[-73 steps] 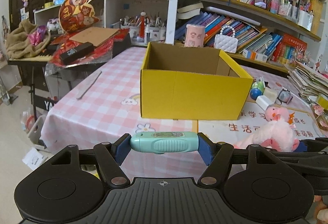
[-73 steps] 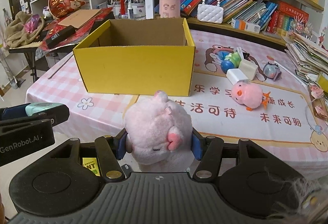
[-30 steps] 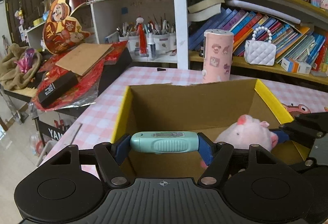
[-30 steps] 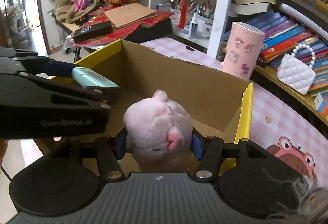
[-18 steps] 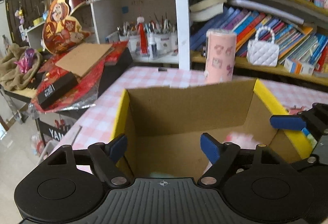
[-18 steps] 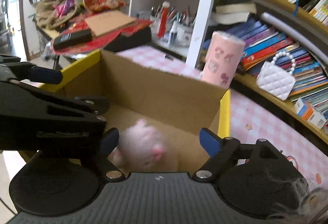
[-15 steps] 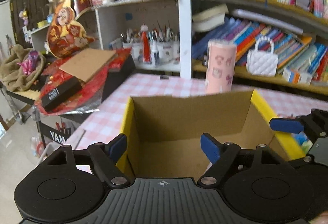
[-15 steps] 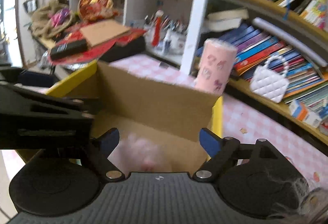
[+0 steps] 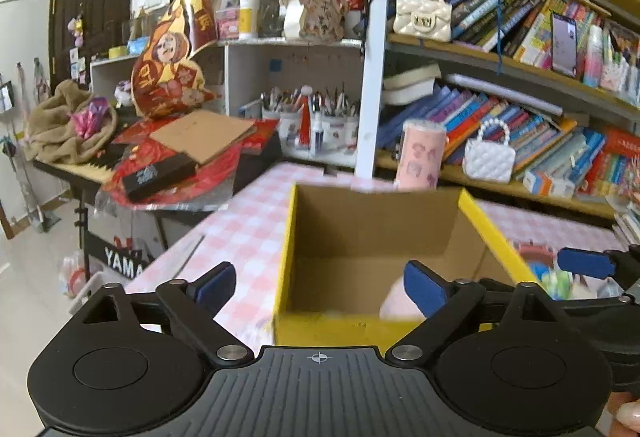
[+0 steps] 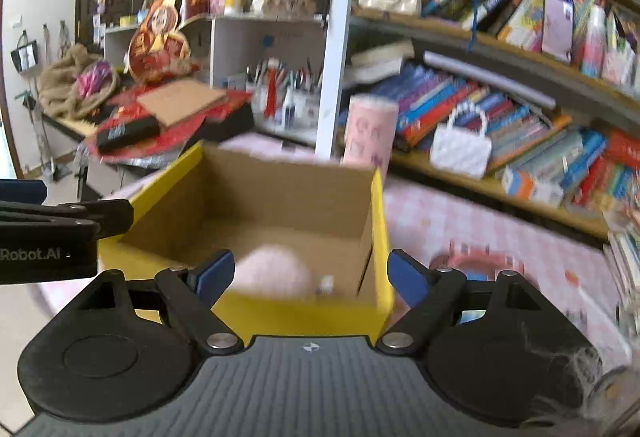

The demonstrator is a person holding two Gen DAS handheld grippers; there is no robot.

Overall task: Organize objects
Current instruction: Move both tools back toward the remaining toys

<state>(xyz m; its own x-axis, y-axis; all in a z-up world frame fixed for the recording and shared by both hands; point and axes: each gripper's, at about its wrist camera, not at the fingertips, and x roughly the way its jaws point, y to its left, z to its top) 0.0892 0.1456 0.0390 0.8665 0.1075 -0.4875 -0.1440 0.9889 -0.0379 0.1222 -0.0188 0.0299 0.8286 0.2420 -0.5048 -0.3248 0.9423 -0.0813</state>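
A yellow cardboard box (image 9: 486,225) stands open on the pink checked table (image 9: 240,233); it also shows in the right wrist view (image 10: 380,221). A pink plush toy (image 10: 272,273) lies inside it, its edge showing in the left wrist view (image 9: 394,303). My left gripper (image 9: 320,287) is open and empty above the box's near wall. My right gripper (image 10: 310,277) is open and empty above the box's near wall, just over the plush. The teal device is not visible.
A pink cylinder (image 9: 422,153) and a white quilted purse (image 9: 488,157) stand behind the box by the bookshelf. A side desk (image 9: 168,157) with red papers and cardboard stands at the left. Small toys (image 9: 552,277) lie right of the box.
Both grippers opened and released the teal device and the pink plush into the box. Both have since pulled back and up from the box.
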